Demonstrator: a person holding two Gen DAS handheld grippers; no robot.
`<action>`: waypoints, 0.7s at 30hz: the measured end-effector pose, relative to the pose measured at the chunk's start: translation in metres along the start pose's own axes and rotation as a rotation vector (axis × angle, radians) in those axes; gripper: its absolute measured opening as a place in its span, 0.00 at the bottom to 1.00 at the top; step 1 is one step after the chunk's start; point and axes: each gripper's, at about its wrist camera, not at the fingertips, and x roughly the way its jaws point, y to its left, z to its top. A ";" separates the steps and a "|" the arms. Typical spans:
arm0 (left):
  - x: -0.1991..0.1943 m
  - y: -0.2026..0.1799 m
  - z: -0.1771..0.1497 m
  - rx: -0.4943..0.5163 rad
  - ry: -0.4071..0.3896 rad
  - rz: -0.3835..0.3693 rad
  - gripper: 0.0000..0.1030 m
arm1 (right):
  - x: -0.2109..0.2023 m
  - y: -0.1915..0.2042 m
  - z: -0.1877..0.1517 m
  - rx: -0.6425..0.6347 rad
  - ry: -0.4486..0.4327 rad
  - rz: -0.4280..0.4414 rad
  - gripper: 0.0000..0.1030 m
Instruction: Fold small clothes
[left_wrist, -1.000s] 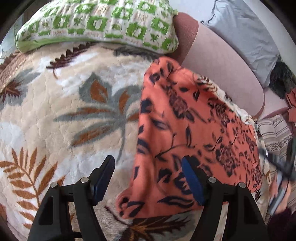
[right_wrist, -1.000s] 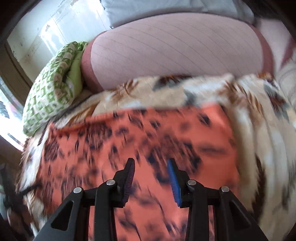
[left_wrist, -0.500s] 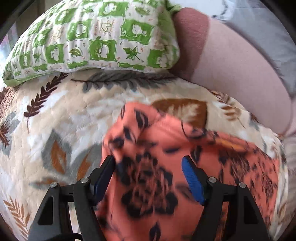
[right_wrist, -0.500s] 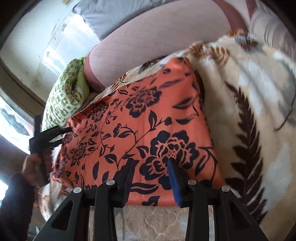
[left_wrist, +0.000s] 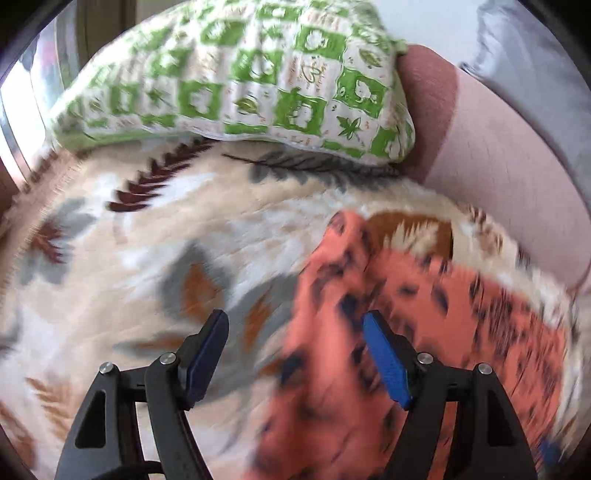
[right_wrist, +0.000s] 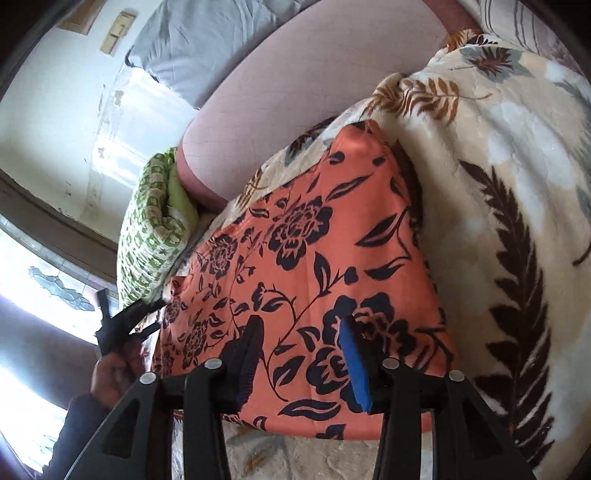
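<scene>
An orange cloth with black flowers (right_wrist: 325, 243) lies flat on a cream leaf-print blanket (right_wrist: 517, 155). In the left wrist view the cloth (left_wrist: 424, 332) is blurred, with a rumpled corner at its far left. My left gripper (left_wrist: 295, 332) is open over that left edge; one finger is over the blanket, the other over the cloth. My right gripper (right_wrist: 303, 339) is open just above the cloth's near edge, holding nothing. The left gripper also shows in the right wrist view (right_wrist: 144, 317), held in a hand at the cloth's far left side.
A green and white checked pillow (left_wrist: 236, 74) lies at the blanket's far edge. A pink bolster (right_wrist: 314, 96) runs behind the cloth, with a grey pillow (right_wrist: 207, 40) behind it. A bright window (right_wrist: 33, 295) is at the left.
My left gripper has shifted left, so the cloth's edge now lies between its fingers. My right gripper has drawn closer over the cloth's near edge. Both stay open.
</scene>
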 end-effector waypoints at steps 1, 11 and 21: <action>-0.008 0.007 -0.008 0.012 0.001 0.005 0.74 | 0.009 -0.001 -0.001 0.001 0.044 -0.031 0.48; -0.075 0.044 -0.104 -0.088 0.124 -0.195 0.74 | -0.013 0.013 -0.032 0.100 0.089 0.141 0.56; -0.045 0.036 -0.123 -0.347 0.207 -0.319 0.75 | -0.026 -0.027 -0.079 0.436 0.050 0.164 0.67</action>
